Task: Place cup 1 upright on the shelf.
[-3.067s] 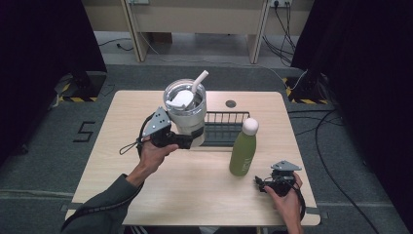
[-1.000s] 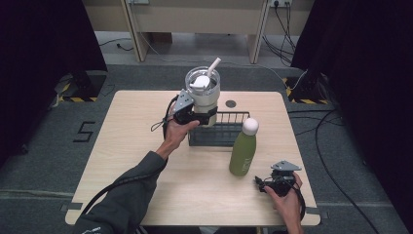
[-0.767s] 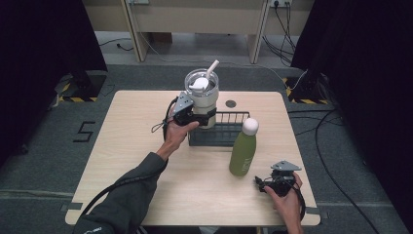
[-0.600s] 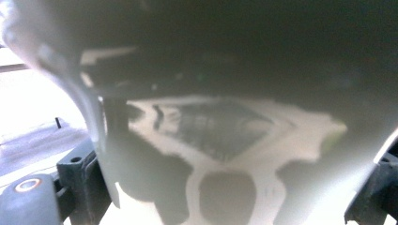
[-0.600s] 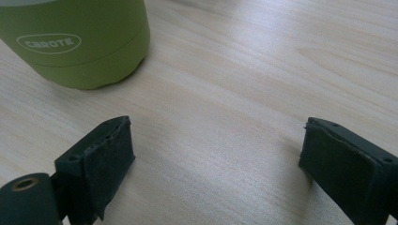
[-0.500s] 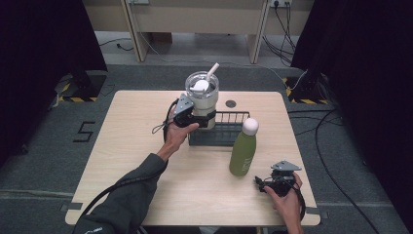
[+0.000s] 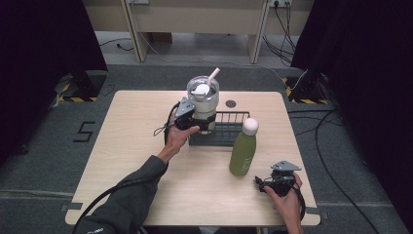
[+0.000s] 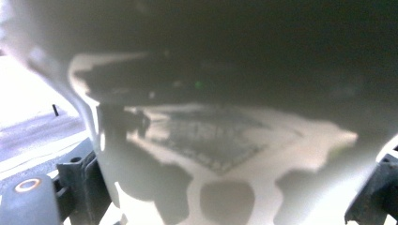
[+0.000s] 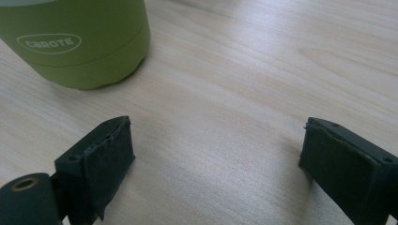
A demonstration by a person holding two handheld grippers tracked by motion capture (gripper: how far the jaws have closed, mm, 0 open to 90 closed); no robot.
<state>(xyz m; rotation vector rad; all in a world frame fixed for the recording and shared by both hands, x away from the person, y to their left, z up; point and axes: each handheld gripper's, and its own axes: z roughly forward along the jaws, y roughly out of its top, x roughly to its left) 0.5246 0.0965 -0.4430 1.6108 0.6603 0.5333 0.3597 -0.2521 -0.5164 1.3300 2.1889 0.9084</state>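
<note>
Over the wire basket (image 7: pixel 229 132), left hand-held gripper (image 7: pixel 191 118) clamping tumbler (image 7: pixel 203 100) (right (image 9: pixel 213 159) agape)

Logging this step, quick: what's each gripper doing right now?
Left gripper: shut on the tumbler, at the wire basket.
Right gripper: open, holding nothing.

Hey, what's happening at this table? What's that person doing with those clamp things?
A person holds a two-jaw gripper in each hand. The left gripper is clamped on a steel tumbler with a straw, holding it at the left end of a black wire rack; whether it is set down cannot be told. The right gripper rests open on the wooden table, beside a green bottle with a white cap that stands upright in front of the rack.
</note>
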